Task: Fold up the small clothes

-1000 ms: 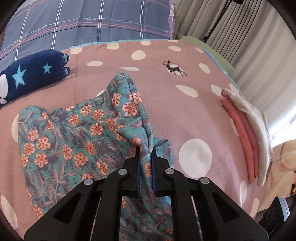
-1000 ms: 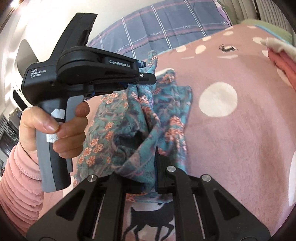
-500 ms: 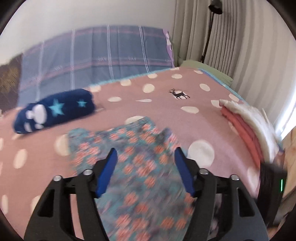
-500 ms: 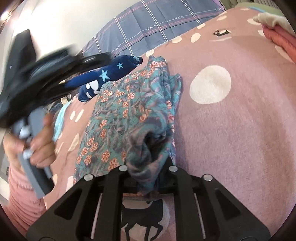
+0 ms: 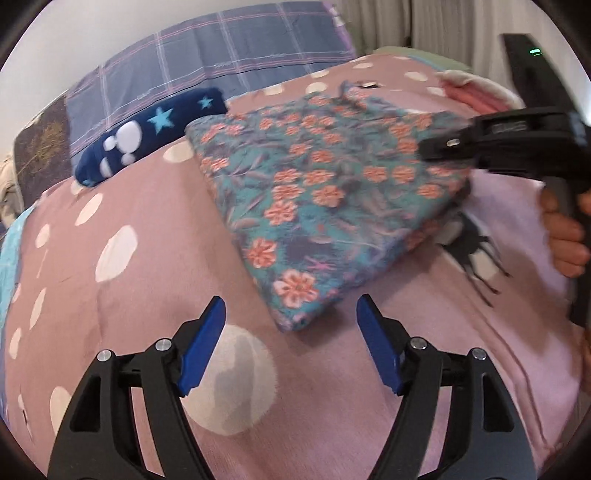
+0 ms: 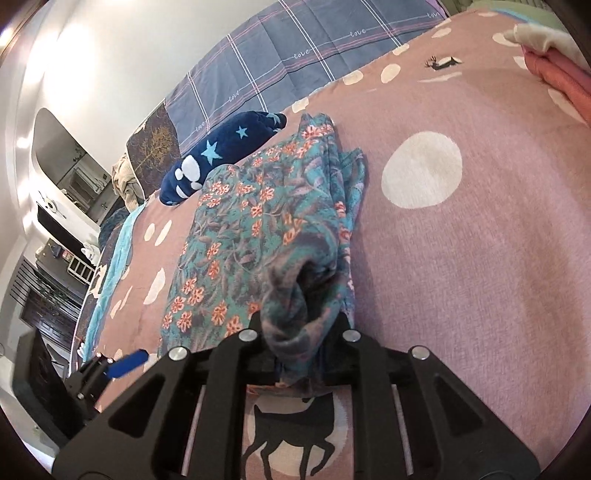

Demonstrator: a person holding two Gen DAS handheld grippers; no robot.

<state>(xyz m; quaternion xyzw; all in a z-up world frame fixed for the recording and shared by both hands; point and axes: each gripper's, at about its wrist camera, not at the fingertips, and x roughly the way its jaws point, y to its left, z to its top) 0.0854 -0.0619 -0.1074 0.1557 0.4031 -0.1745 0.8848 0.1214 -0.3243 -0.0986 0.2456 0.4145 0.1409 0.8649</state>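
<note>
A teal garment with orange flowers (image 5: 325, 192) lies folded flat on the pink dotted bedspread (image 5: 147, 295). My left gripper (image 5: 290, 347) is open and empty, just short of the garment's near corner. My right gripper (image 6: 299, 354) is shut on a bunched edge of the garment (image 6: 266, 229); it also shows at the right of the left wrist view (image 5: 443, 144), held in a hand. The left gripper's blue pad shows at the lower left of the right wrist view (image 6: 127, 363).
A navy star-patterned roll (image 5: 147, 133) lies beyond the garment, by the plaid pillow (image 5: 221, 59). A stack of pink and white folded clothes (image 6: 554, 62) lies at the far right. A curtain (image 5: 443, 26) hangs behind.
My left gripper let go of the garment, opened and swung round to its near left corner. The garment has dropped flat. My right gripper still holds its edge.
</note>
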